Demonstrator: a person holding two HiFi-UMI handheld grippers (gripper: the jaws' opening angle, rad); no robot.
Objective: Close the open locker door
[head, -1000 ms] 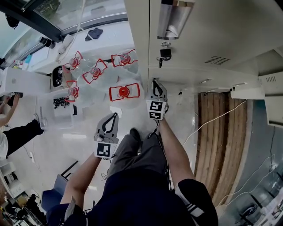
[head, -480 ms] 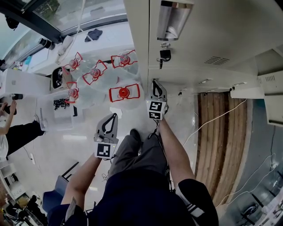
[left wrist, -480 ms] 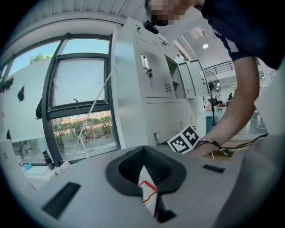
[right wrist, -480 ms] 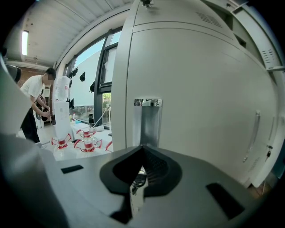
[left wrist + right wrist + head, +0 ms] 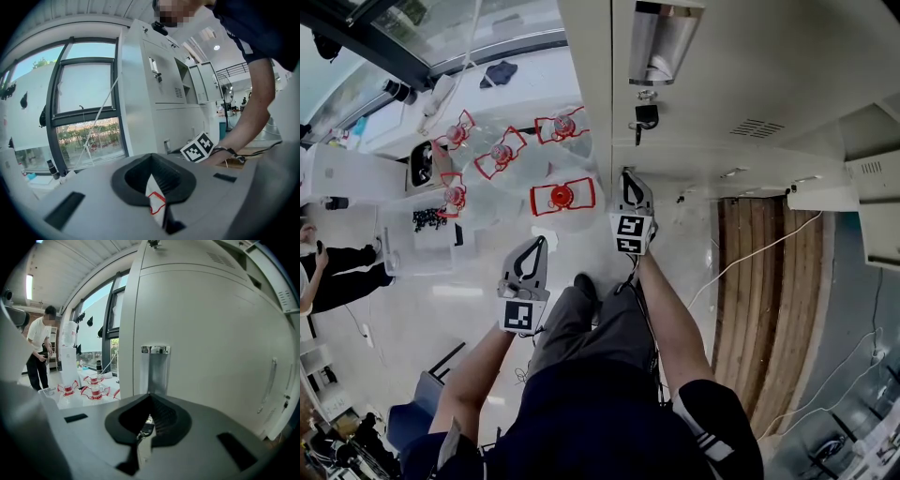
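Lockers (image 5: 722,75) rise straight ahead of us. Our right gripper (image 5: 628,178) points at the lockers' pale front beside a recessed handle (image 5: 155,369), jaws clenched on nothing; we cannot tell whether the tips touch the lockers. Our left gripper (image 5: 541,247) hangs farther back from the lockers, jaws likewise clenched and empty. Along the lockers to our right, the open locker door (image 5: 872,183) juts out. Water jugs (image 5: 563,196) stand left of the lockers.

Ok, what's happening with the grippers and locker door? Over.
Left gripper shut, empty. Right gripper shut, empty, aimed at a locker front. Open door further right, untouched. Jugs left, not blocking.
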